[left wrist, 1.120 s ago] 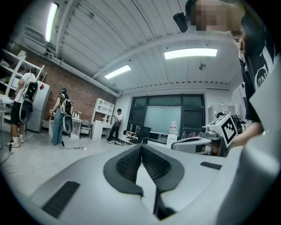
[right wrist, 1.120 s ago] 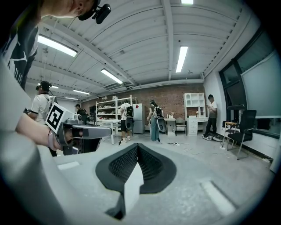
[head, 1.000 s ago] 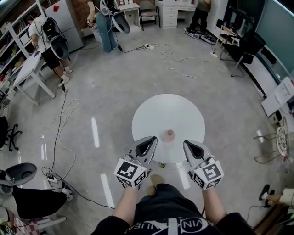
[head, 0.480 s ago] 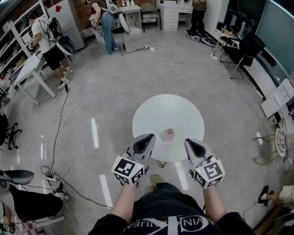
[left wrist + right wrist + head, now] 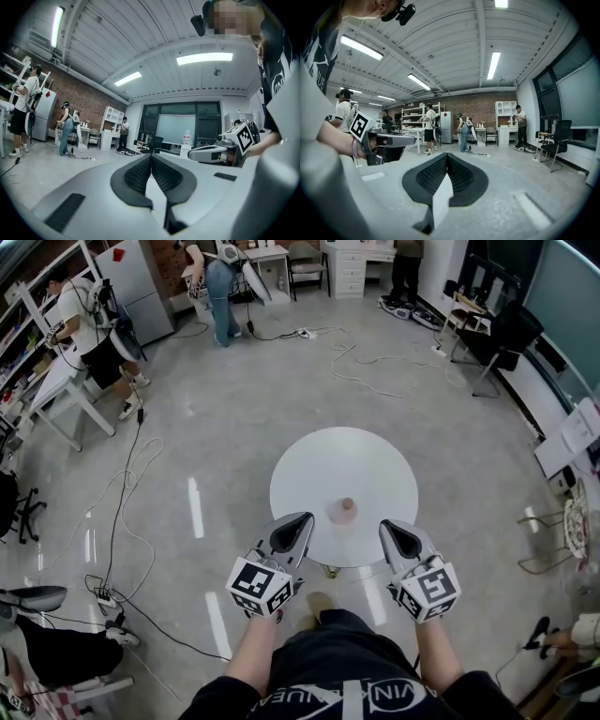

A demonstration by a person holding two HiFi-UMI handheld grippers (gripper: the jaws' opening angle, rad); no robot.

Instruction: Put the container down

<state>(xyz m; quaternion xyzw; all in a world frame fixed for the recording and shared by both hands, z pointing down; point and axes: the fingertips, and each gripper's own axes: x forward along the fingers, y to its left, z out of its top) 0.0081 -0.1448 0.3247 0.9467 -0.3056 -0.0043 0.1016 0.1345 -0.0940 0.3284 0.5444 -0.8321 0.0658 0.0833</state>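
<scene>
A small pinkish container [image 5: 347, 510] stands upright on the round white table [image 5: 343, 465], near its front edge. My left gripper [image 5: 302, 522] hovers at the table's front left rim, shut and empty. At the front right rim is my right gripper [image 5: 391, 528], also shut with nothing in it. The container sits between the two, a little beyond their tips, touched by neither. In the left gripper view the jaws [image 5: 151, 157] meet and the right gripper [image 5: 213, 152] shows beside them. The right gripper view shows closed jaws [image 5: 446, 156] and the left gripper [image 5: 386, 139]. The container is not seen in either gripper view.
Cables [image 5: 127, 512] trail over the grey floor to the left, with more cables [image 5: 361, 367] beyond the table. People [image 5: 89, 320] stand by shelves and a desk at the far left. Chairs [image 5: 502, 338] stand at the right, and a power strip [image 5: 103, 599] lies at the near left.
Both grippers stay shut and almost still at the table's front edge; the left one has edged slightly back. The container has not moved. People in the background have shifted.
</scene>
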